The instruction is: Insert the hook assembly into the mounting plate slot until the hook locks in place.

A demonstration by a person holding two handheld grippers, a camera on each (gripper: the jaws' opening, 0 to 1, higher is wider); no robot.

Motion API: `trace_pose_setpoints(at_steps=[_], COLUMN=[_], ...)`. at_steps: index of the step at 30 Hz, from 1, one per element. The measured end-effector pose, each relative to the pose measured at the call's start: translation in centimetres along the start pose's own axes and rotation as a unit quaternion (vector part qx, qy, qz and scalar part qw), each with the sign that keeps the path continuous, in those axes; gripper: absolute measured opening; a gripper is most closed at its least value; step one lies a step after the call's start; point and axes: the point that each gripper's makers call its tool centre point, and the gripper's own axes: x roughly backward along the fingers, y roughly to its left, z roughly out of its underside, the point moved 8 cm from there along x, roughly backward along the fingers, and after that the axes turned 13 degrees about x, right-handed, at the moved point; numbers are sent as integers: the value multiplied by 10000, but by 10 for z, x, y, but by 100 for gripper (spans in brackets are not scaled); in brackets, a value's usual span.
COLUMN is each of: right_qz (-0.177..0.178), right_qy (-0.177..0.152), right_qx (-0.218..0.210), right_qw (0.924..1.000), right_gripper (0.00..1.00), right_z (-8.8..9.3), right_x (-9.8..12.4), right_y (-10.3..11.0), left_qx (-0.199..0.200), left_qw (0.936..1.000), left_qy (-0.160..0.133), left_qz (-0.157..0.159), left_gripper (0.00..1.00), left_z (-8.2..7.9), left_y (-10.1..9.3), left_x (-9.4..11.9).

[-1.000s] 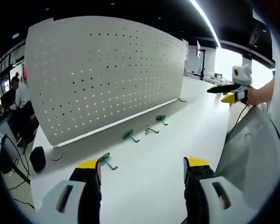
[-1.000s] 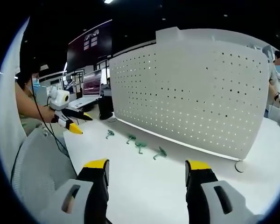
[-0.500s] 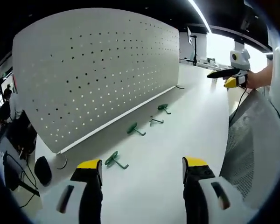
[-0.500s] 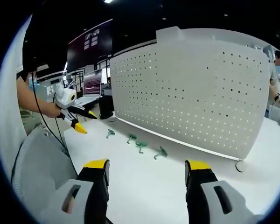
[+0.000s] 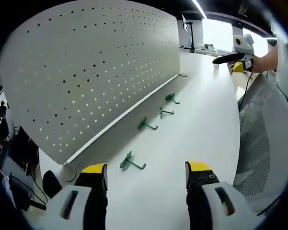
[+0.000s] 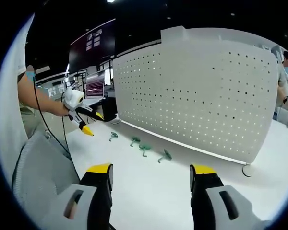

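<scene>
Four green hooks lie in a loose row on the white table (image 5: 201, 129) along the foot of the upright white pegboard (image 5: 96, 72), none of them touching it. In the left gripper view the nearest hook (image 5: 130, 162) lies just ahead of my left gripper (image 5: 145, 173), between its two yellow-tipped jaws, which stand wide apart and hold nothing. The next hook (image 5: 146, 124), the third hook (image 5: 165, 112) and the farthest hook (image 5: 171, 98) trail away beside the pegboard's base rail. My right gripper (image 5: 230, 58) shows at the far end of the table, held in my hand (image 5: 264, 60) well above the surface.

In the right gripper view, my right gripper (image 6: 151, 175) hangs over bare table well short of the hooks (image 6: 143, 148), jaws wide apart and empty. My left gripper (image 6: 86, 122) shows at the left, tilted down toward the table, near the end of the row, my forearm (image 6: 38, 100) stretched out behind it.
</scene>
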Motion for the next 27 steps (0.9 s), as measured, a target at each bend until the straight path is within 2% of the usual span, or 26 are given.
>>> trace_pose_setpoints(at_steps=[4,8,12,27], right_qz=[-6,-36,-58,-63], right_qy=[2,35,64,93], right_qx=[-20,-8,24,-39], right_qw=[10000,10000,10000,9999], right_gripper=[63,62,62,62], right_z=[0,1,2,4], right_x=[0,0,0,1], right_y=[1,2,3,4], left_qx=[-141,-411,-477,-1014], left_qw=[9998,9982,9977,9903], left_qy=[138,415,448,893], left_qz=[52,145,175,317], left_gripper=[66,64,65,62], left_z=[1,3,2,2], left_y=[3,7,11,25], left_x=[-4,-10,-13,-29])
